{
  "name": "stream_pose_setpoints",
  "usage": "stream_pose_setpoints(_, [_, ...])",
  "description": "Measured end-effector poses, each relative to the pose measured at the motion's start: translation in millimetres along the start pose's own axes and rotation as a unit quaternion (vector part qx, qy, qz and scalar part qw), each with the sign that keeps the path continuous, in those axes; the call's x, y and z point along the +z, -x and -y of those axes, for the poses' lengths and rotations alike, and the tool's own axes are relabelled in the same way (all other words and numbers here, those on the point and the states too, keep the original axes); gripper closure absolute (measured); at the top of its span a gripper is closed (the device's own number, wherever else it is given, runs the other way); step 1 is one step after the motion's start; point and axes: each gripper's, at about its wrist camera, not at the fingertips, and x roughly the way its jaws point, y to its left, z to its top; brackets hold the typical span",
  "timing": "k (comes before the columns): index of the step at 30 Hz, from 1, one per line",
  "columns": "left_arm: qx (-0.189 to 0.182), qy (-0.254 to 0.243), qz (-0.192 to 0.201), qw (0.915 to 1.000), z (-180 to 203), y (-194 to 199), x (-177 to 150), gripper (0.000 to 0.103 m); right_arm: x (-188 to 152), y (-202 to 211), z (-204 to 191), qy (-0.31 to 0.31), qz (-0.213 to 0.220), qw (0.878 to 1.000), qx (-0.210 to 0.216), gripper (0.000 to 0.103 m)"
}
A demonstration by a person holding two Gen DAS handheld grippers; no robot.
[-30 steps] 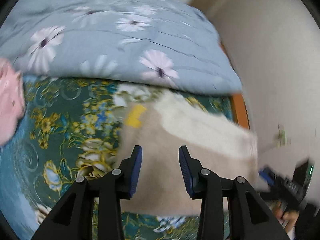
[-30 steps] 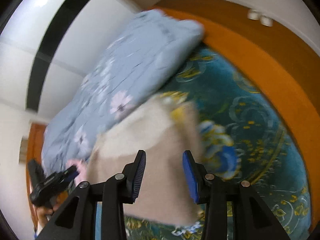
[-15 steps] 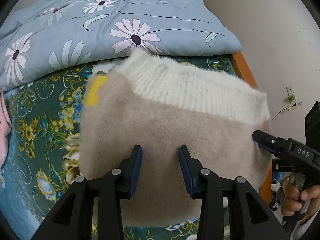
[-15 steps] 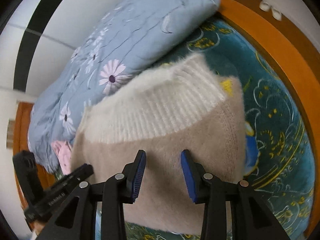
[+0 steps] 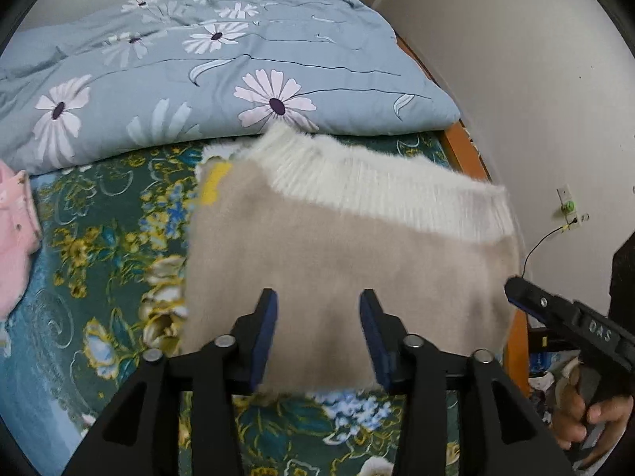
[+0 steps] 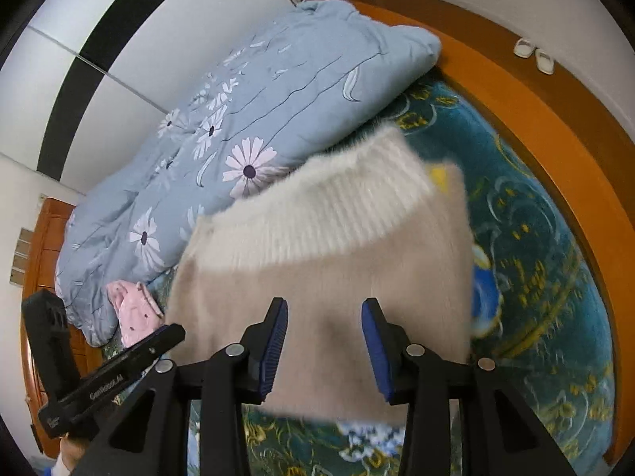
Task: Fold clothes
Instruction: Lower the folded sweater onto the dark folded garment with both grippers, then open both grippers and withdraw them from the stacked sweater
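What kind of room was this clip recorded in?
Most likely a bedroom. A bed with an orange wooden frame carries a teal floral bedsheet and a folded light blue daisy-print quilt. A beige and white fuzzy knit sweater lies on it.

Left tongs [image 5: 317, 337] are opening, right tongs [image 6: 323, 343] gape, both angled steeply down

A fuzzy beige sweater [image 5: 341, 273] with a white ribbed band [image 5: 381, 186] along its far edge lies folded flat on the bed's near part — a yellow patch [image 5: 212, 184] at its far left corner. A pink garment [image 5: 16, 230] lies crumpled, well left.
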Motion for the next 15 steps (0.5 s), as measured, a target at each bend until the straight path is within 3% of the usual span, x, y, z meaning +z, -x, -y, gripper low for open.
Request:
stream_pose_setpoints(5, [0.009,-0.008,-0.013,0.9998,1.7,2.4,-43.4,0.044,-50.9,0.2,3.0,-0.009,-0.036,0.999,-0.027,0.06])
stream_pose_setpoints(7, [0.013,-0.01,-0.026,0.9995,0.5,-1.7,-62.1,0.031,-68.9,-7.0,6.2,-0.01,-0.056,0.997,-0.044,0.053])
stream_pose_setpoints(11, [0.018,0.009,-0.043,0.9989,-7.2,-10.6,-92.7,0.03,-99.2,-14.1,8.9,0.006,-0.076,0.993,-0.094,0.044])
stream_pose_setpoints(13, [0.024,0.015,-0.044,0.9986,-7.1,-12.9,-102.4,0.018,-105.2,-13.7,6.6,0.018,-0.076,0.991,-0.106,0.035])
stream_pose_setpoints(15, [0.028,0.015,-0.042,0.9986,-3.1,-13.5,-108.3,0.018,-110.0,-13.0,4.5,0.03,-0.076,0.99,-0.119,0.031])
